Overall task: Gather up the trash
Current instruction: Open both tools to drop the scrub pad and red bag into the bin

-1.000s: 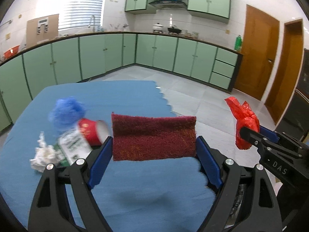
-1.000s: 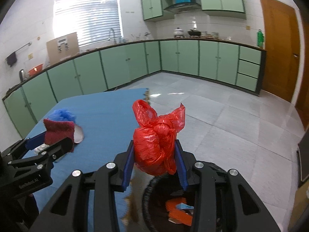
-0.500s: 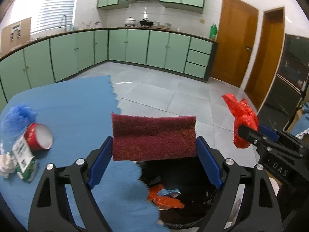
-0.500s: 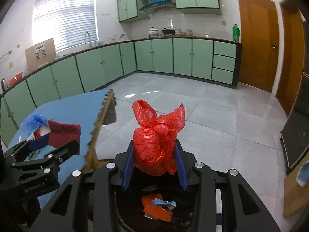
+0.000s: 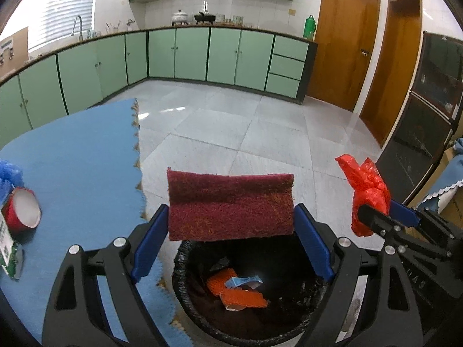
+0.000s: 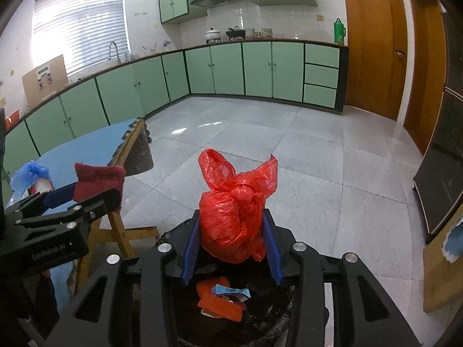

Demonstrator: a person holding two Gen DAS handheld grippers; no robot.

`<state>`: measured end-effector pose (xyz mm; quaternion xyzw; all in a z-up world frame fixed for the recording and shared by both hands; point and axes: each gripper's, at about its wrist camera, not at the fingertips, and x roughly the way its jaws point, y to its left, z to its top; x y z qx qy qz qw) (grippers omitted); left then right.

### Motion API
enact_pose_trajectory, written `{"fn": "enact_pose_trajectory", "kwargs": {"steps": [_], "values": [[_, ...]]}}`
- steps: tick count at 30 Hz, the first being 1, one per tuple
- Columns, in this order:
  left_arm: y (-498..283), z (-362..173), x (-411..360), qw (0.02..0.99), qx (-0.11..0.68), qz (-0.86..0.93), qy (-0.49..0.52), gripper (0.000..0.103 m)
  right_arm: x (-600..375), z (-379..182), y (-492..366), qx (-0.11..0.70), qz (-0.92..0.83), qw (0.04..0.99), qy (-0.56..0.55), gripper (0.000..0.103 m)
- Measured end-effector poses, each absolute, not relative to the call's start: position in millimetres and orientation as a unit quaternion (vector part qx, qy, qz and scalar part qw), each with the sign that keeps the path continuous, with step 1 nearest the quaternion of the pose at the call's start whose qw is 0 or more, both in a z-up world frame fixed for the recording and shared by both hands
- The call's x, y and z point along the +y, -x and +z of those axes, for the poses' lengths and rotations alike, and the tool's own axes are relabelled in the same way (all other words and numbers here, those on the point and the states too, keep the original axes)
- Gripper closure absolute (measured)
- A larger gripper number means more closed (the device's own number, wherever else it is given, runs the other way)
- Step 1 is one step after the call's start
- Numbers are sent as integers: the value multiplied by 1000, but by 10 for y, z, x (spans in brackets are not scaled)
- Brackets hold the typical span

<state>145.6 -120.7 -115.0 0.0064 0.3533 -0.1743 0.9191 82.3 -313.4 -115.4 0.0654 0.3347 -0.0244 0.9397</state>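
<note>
Left gripper (image 5: 231, 222) clamping the maroon scouring pad (image 5: 230, 204) over the black-lined bin (image 5: 202, 315) at 6 o'clock; right gripper (image 6: 233, 240) easing apart, knotted red bag (image 6: 235, 217) between its pads (also above the bin).

Bin mouth (image 5: 185, 263) open – table edge (image 5: 138, 156) left

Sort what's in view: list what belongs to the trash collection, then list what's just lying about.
Job:
- maroon scouring pad, in left gripper
- knotted red bag, between the opening jaws of right gripper
- black-lined bin
- red cup on the table

Lying about:
- green bottle
- pots
</note>
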Motion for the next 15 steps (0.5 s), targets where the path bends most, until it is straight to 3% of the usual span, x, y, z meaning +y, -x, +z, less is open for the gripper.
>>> {"fn": "enact_pose_trajectory", "kwargs": {"steps": [3,7,12,15], "values": [[-1520,-1176,-1252,915,362,-177,-6,18,-3162,-1253,-863,349,-26,934,-70,55],[-1568,-1179,-1249,914,364,-180,-1,17,-3230,-1352,-877,359,-34,930,-72,40],[-1575,-1131,-1208,916,360,-176,5,17,-3235,-1338,-871,360,-38,929,-74,35],[-1554,-1056,-1137,921,351,-168,7,17,-3219,-1291,-862,354,-43,931,-74,24]]}}
